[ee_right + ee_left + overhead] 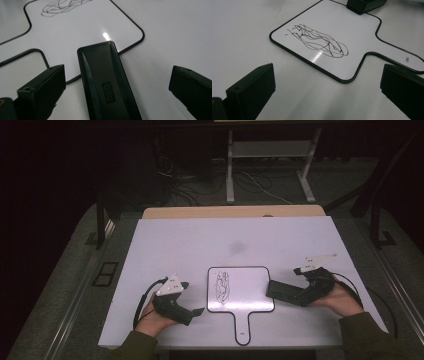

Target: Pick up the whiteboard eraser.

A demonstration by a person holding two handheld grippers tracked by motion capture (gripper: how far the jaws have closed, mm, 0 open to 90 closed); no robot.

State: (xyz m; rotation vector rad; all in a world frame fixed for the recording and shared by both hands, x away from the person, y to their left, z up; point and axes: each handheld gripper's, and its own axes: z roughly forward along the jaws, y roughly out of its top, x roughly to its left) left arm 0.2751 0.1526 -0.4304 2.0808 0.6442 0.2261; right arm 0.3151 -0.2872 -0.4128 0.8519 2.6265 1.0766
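A small paddle-shaped whiteboard (250, 280) with a black rim lies flat on the white table, its handle toward me. A dark scribble (222, 287) covers its left half. A black eraser (280, 291) lies at the board's right edge, its far end resting over the rim (107, 82). My right gripper (300, 295) is open, its jaws (117, 72) standing wide on either side of the eraser without touching it. My left gripper (199, 311) sits left of the board, open and empty (327, 75), facing the scribble (319, 41) and the eraser (364, 5) beyond.
The white tabletop (225, 240) stretches bare beyond the board. A wooden desk edge (235, 211) borders its far side. Past that, on the floor, lie cables (200, 185) and the white legs of a frame (230, 170).
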